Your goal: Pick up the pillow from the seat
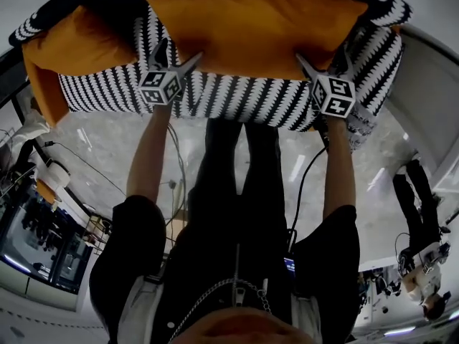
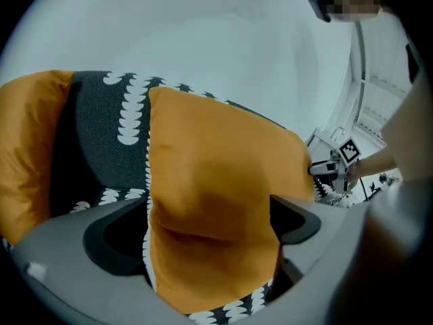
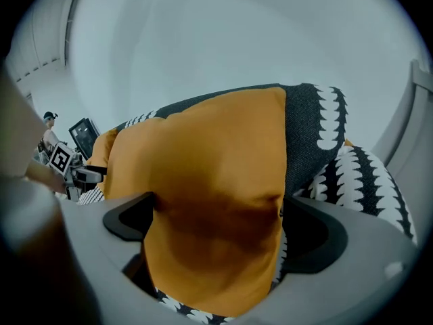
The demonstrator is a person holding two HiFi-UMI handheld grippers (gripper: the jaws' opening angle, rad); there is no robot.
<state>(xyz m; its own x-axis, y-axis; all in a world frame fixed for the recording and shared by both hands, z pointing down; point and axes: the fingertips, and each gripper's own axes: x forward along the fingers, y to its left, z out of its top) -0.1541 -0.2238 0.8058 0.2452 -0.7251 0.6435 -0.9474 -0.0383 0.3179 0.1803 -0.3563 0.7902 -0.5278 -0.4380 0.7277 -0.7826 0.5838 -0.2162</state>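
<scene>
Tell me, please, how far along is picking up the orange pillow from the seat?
Done: the left gripper and right gripper each have one end of the pillow between open jaws. In hand: lining up the grip. Left: closing both and lifting; the pillow lies on the patterned seat.

Orange pillow point(image 1: 251, 27) full across the gap of left tool point(image 1: 179, 53) and right tool point(image 1: 324, 57), patterned seat point(image 1: 237, 102) just beneath.
</scene>
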